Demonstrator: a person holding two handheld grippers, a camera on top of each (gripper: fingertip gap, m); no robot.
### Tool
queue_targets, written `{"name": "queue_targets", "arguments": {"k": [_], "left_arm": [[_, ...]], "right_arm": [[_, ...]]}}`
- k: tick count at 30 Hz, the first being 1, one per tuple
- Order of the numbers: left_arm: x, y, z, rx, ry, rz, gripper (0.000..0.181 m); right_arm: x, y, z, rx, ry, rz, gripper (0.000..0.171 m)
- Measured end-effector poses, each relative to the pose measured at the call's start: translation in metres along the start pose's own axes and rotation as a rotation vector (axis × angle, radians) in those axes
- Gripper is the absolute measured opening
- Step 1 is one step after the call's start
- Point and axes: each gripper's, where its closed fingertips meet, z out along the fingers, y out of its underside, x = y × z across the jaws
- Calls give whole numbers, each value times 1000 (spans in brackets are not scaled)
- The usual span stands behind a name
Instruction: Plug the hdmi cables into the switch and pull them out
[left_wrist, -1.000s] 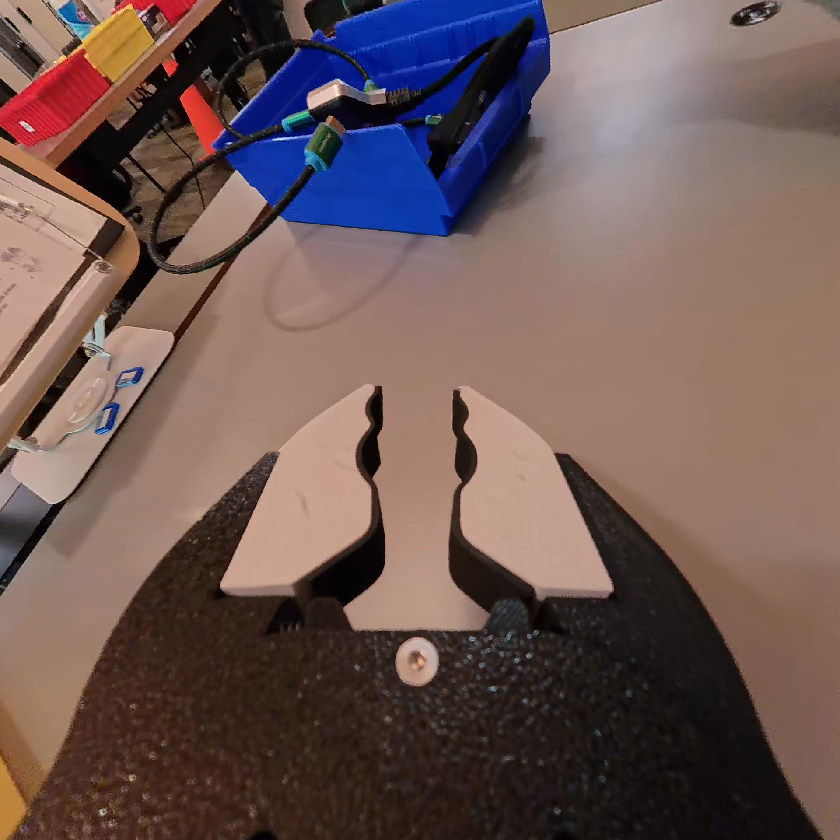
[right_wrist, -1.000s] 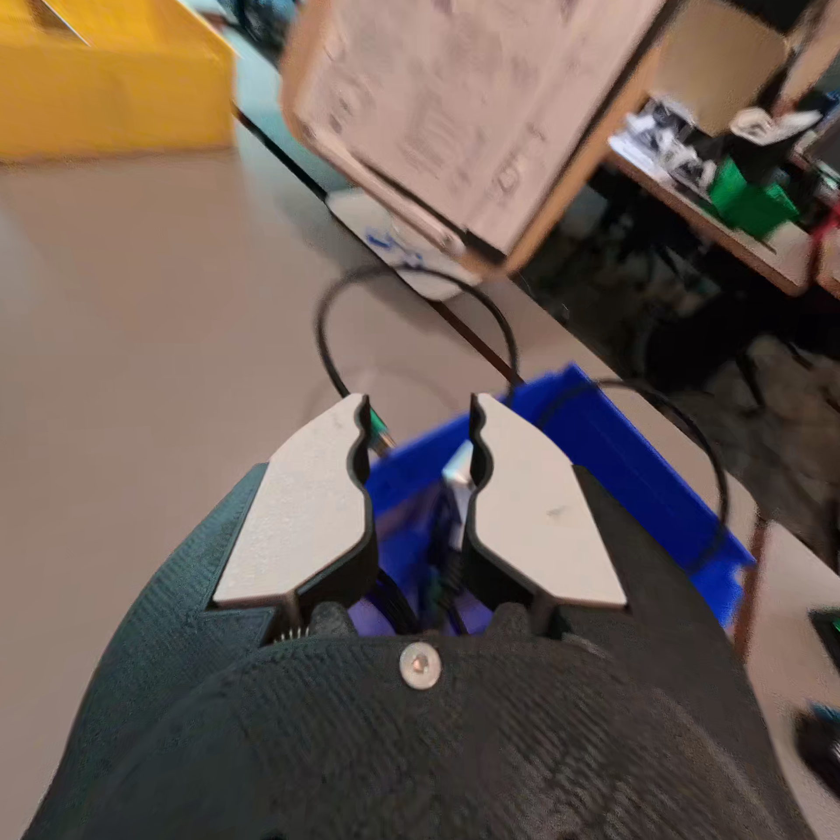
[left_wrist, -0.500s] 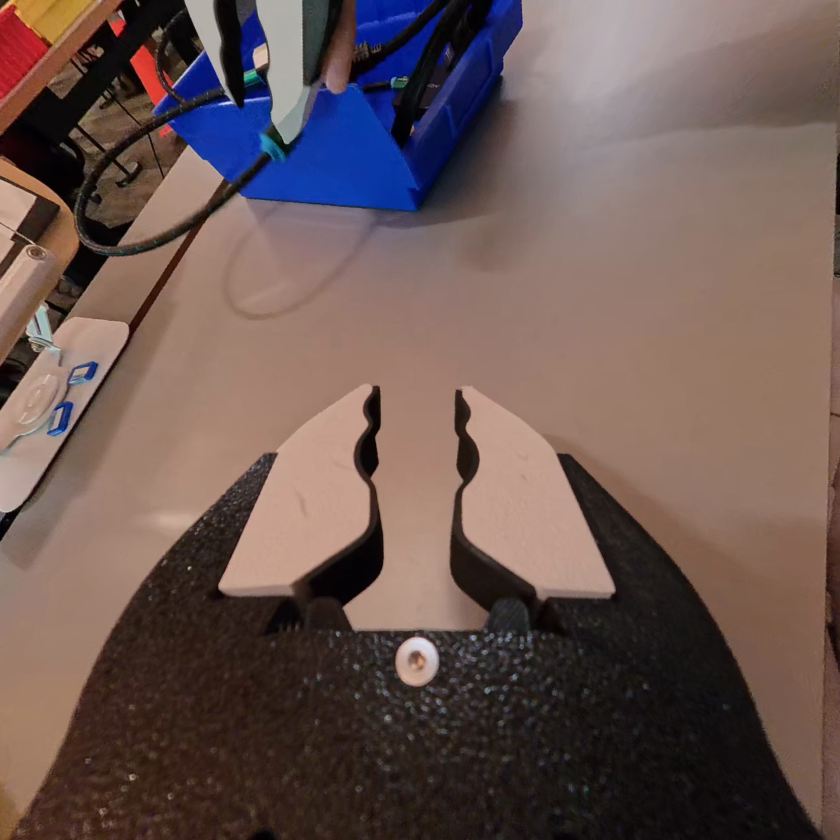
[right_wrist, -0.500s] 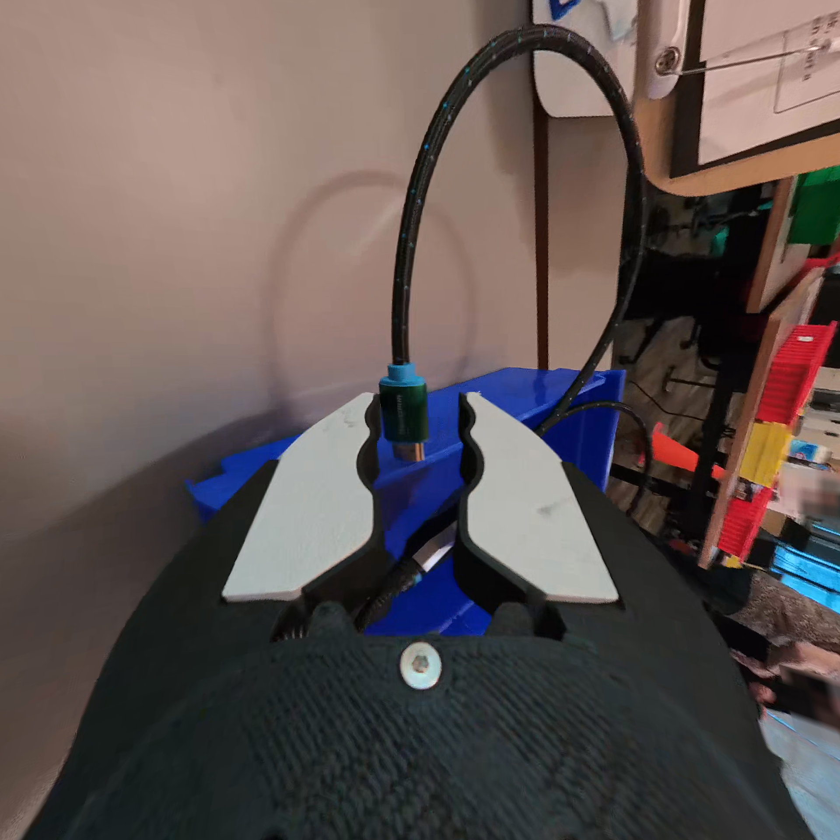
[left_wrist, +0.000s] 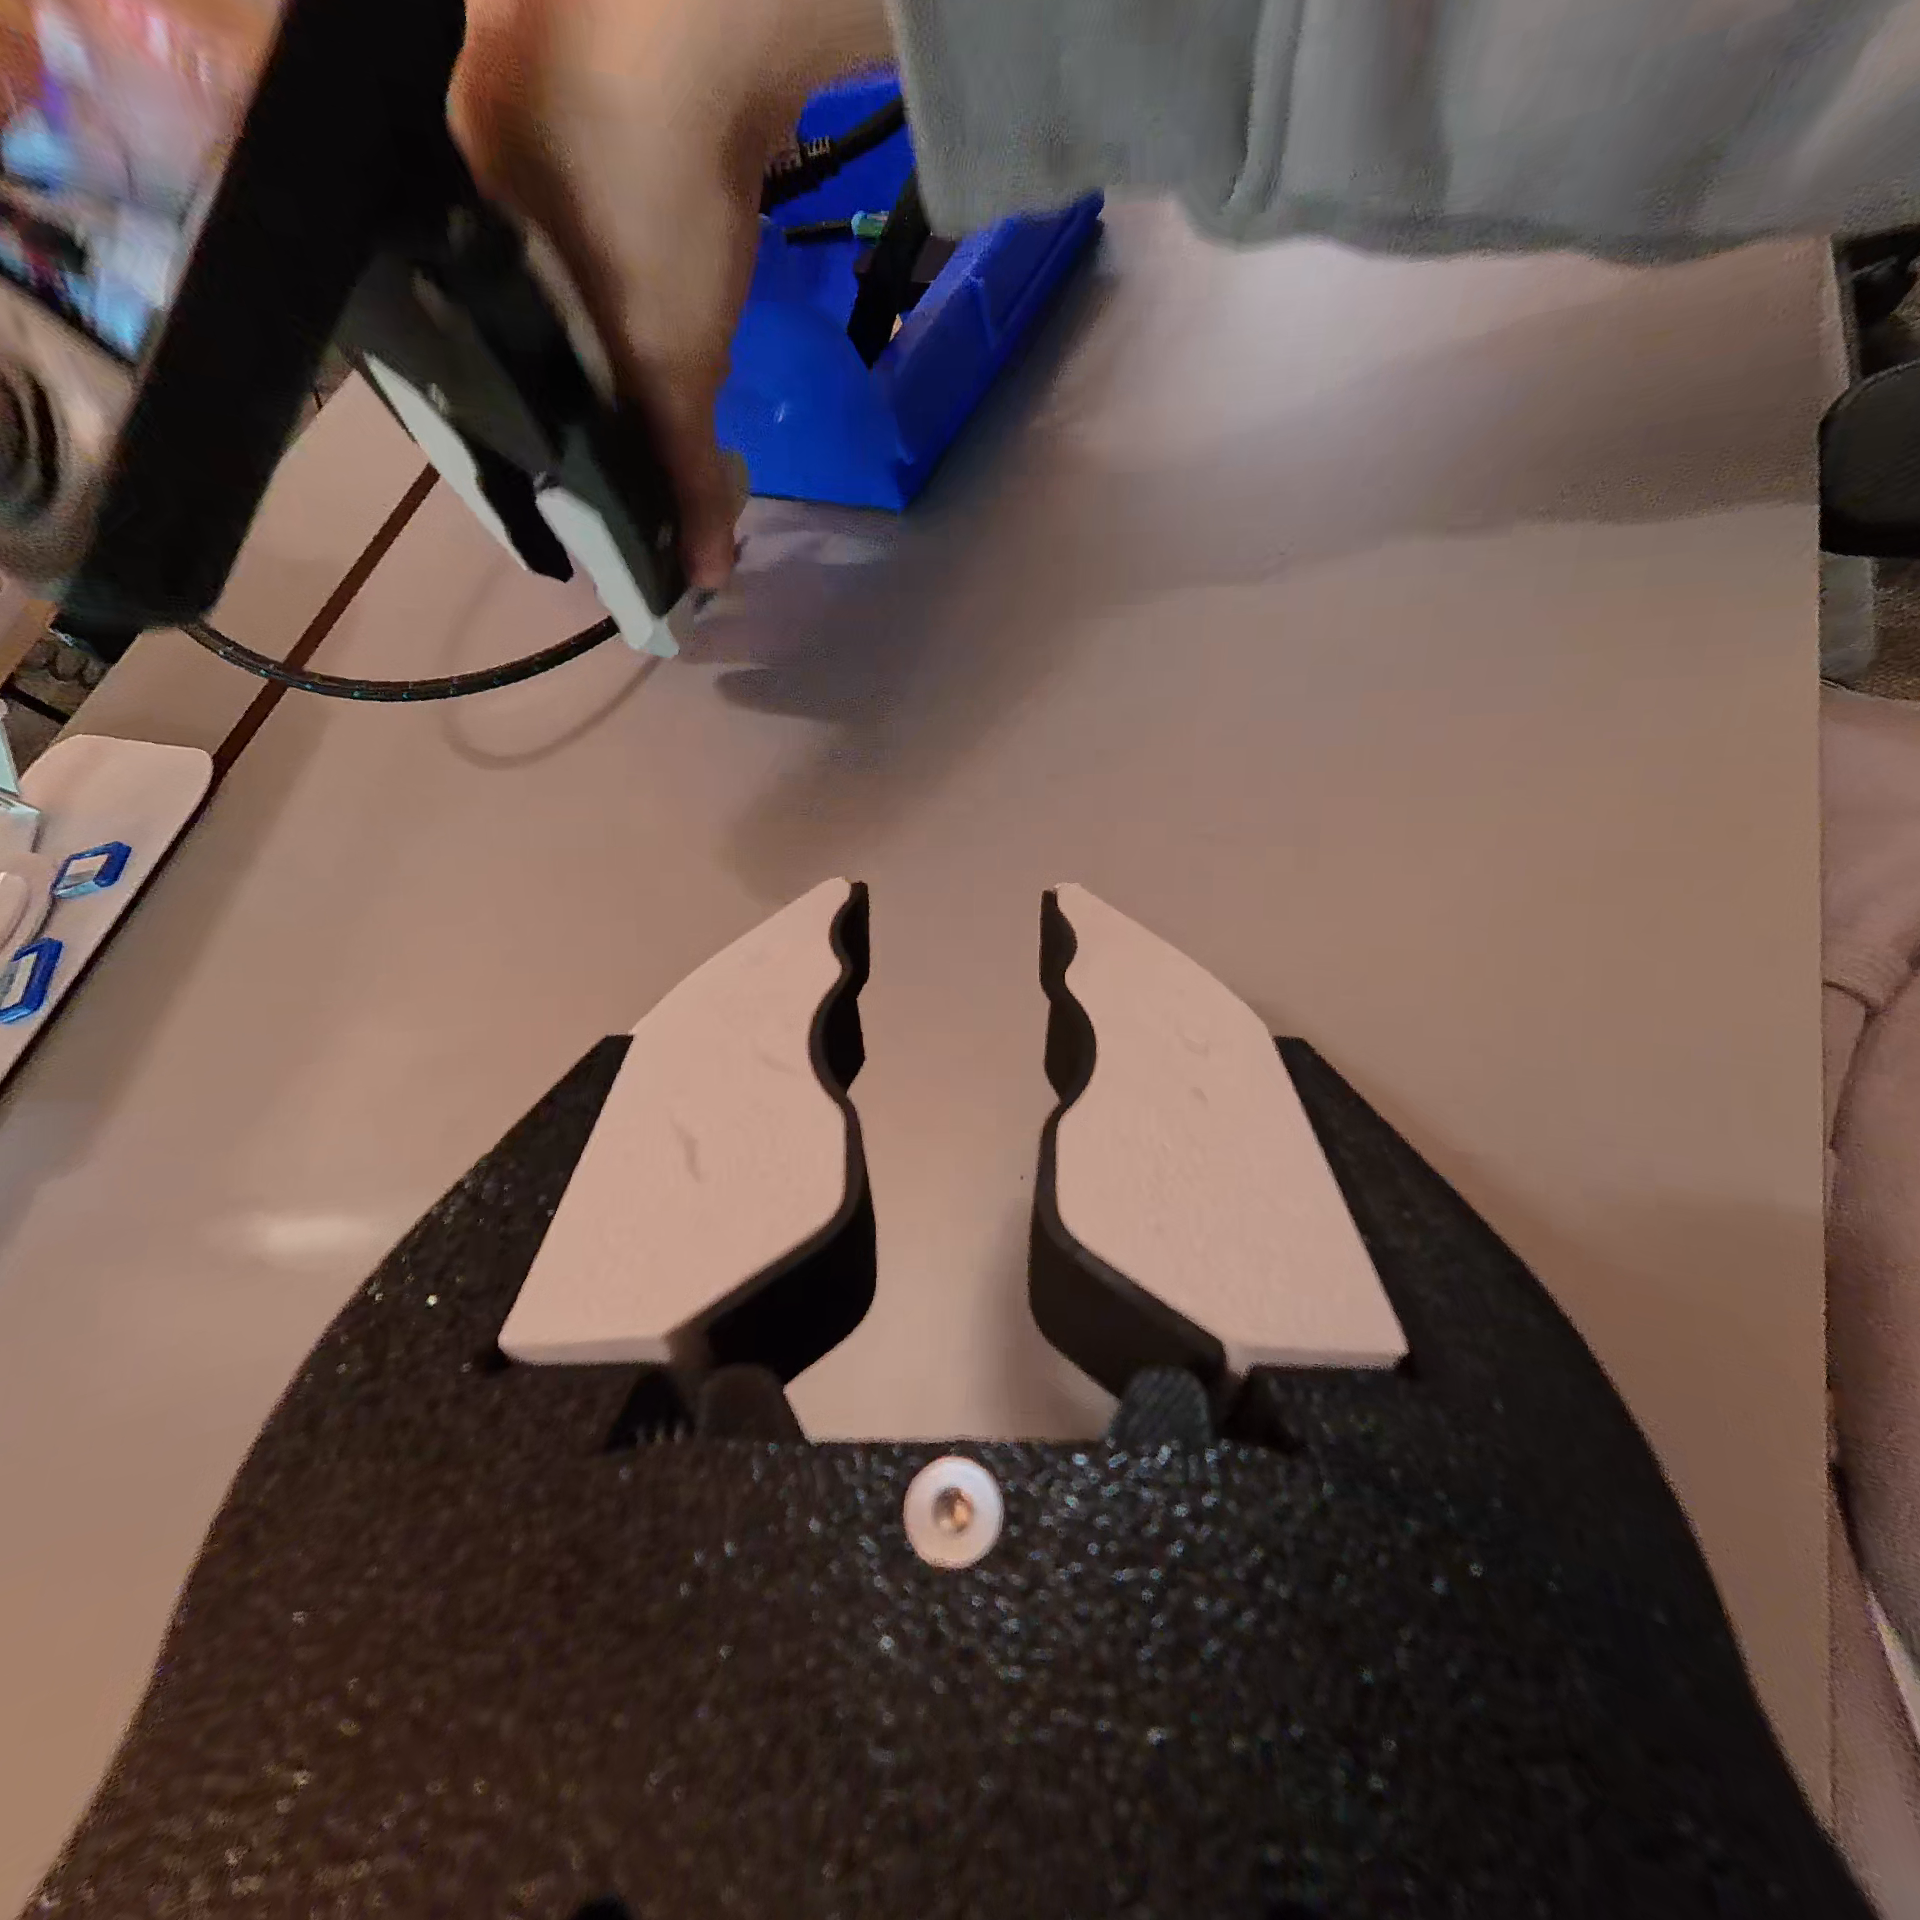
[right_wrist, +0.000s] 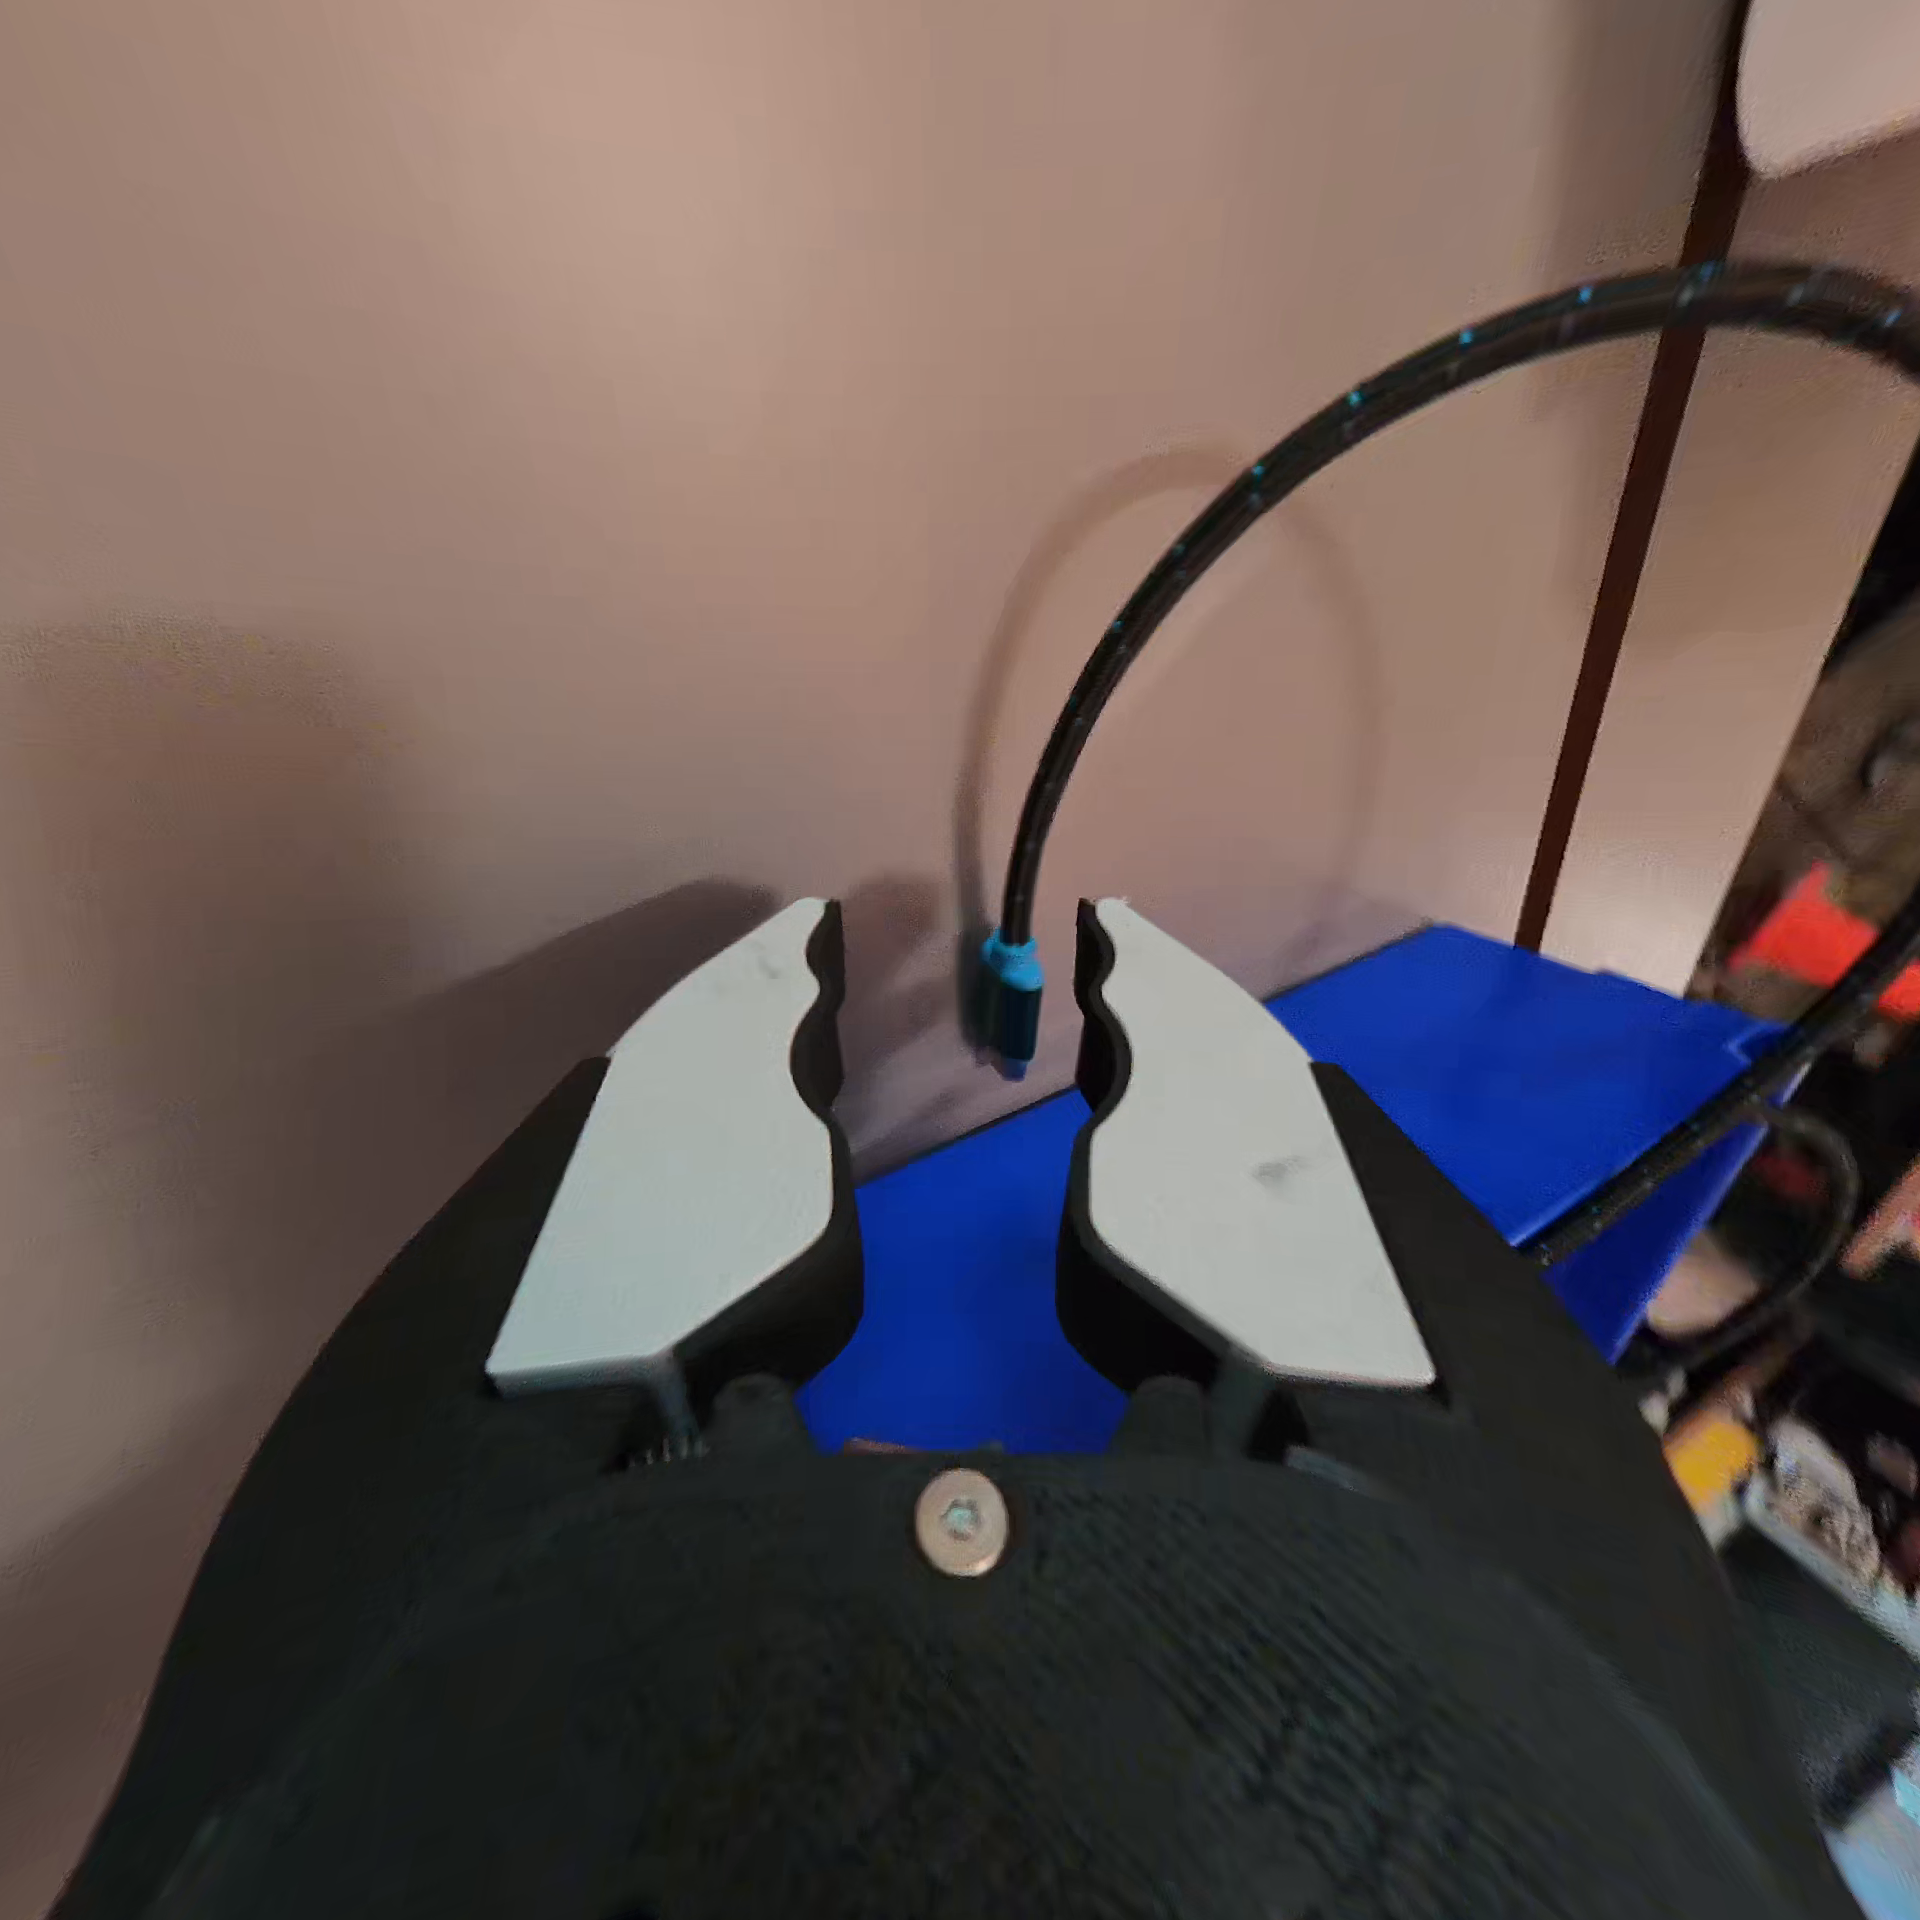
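A black braided HDMI cable (right_wrist: 1132, 623) ends in a teal plug (right_wrist: 1006, 1000). The plug hangs just over the grey table (right_wrist: 520, 416), between the tips of my right gripper (right_wrist: 956, 906). The right jaws stand wide apart and do not touch the plug. The blue bin (right_wrist: 1455, 1091) lies under and to the right of this gripper. In the left wrist view a hand holds the right gripper (left_wrist: 634, 613) low over the table, with the cable (left_wrist: 416, 686) trailing left from it. My left gripper (left_wrist: 948, 894) is open and empty above the bare table (left_wrist: 1351, 727). The bin (left_wrist: 831, 416) holds more cables. The switch is not in view.
A white pad with small blue clips (left_wrist: 73, 883) lies past the table's left edge. A person's grey sleeve (left_wrist: 1455, 104) fills the top of the left wrist view. Cluttered shelves (right_wrist: 1818, 935) stand beyond the bin.
The right gripper has come off the bin and down toward the table in front of it. Its jaws have spread wider, and the plug now sits loose between the tips. The left gripper stays open.
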Motion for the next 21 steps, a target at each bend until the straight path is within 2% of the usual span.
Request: {"name": "queue_targets", "arguments": {"k": [3,5,6,7,9,12,15,16,18,20,21], "left_arm": [[0,1,-3,16,-9,-4,31],[-2,3,-7,31,-20,-23,31],[-4,5,-9,42,-26,-39,30],[-5,7,-11,50,-22,-54,30],[-8,12,-14,52,-13,-74,30],[-14,17,-19,55,-20,-99,30],[-16,19,-23,53,-24,-100,30],[-17,19,-24,54,-24,-97,30],[-16,18,-25,56,-19,-96,30],[-16,16,-24,60,-16,-94,30],[-15,15,-24,62,-10,-94,30]], "right_arm": [[11,-2,26,-94,51,115,40],[21,6,35,-184,101,91,36],[19,5,37,-181,82,54,8],[15,2,36,-163,48,36,6],[20,-4,24,-87,41,68,6],[53,-5,-28,106,142,134,6],[87,33,-80,210,219,202,8],[95,53,-90,208,219,246,7],[119,96,-110,195,328,310,7],[128,133,-117,187,372,348,7],[125,148,-111,176,336,372,7]]}}
